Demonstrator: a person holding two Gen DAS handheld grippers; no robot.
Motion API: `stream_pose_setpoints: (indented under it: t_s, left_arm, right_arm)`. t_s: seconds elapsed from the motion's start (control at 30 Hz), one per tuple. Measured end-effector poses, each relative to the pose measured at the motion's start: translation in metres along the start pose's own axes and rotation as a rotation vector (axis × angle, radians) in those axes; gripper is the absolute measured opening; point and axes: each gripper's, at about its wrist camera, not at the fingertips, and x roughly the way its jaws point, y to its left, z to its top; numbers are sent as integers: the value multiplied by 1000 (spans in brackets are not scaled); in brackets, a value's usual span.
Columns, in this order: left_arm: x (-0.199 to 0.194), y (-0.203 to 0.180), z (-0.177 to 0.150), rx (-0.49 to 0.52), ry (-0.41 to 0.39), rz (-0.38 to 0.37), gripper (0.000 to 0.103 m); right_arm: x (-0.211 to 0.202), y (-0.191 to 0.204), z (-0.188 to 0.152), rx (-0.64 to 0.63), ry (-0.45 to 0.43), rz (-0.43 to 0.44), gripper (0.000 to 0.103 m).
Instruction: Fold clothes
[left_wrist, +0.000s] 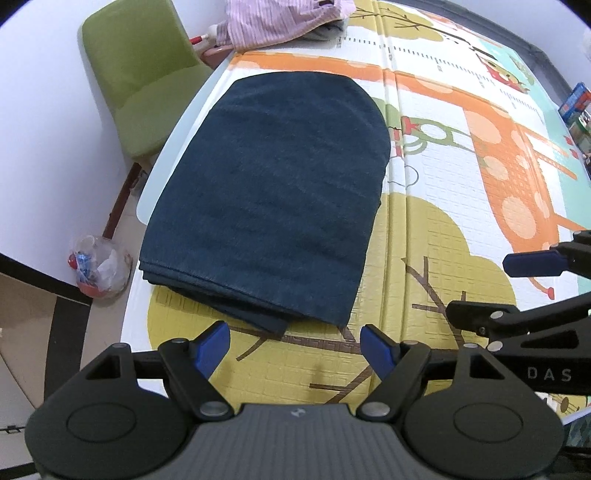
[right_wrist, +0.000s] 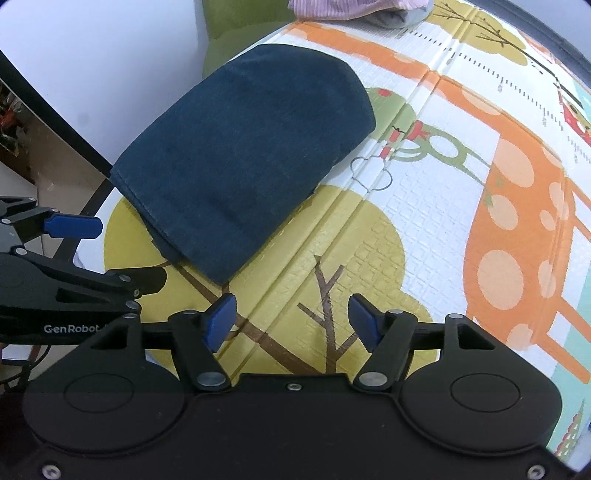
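Denim garment (left_wrist: 266, 192): folded flat on tabletop (left_wrist: 443, 258), likely done.
Left tongs (left_wrist: 295, 349): apart, empty, clear of cloth.
Right tongs (right_wrist: 291, 321): apart, empty.

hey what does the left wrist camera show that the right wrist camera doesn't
Only the left wrist view shows the plastic bag of trash on the floor, the seat of the green chair and some boxes at the far right. Only the right wrist view shows the GenRobot lettering on the left gripper. Both show the folded dark blue garment on the giraffe play mat, a pink striped cloth beyond it, and both grippers with jaws open, holding nothing; the right gripper is over bare mat.
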Motion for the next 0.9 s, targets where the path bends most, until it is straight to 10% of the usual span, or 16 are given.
stream_pose_setpoints:
  t_s: [0.9]
  left_arm:
    - [1,-9,-2,60,21,6,80]
  right_arm:
    - [-2,3,7,-22,9,-21,67]
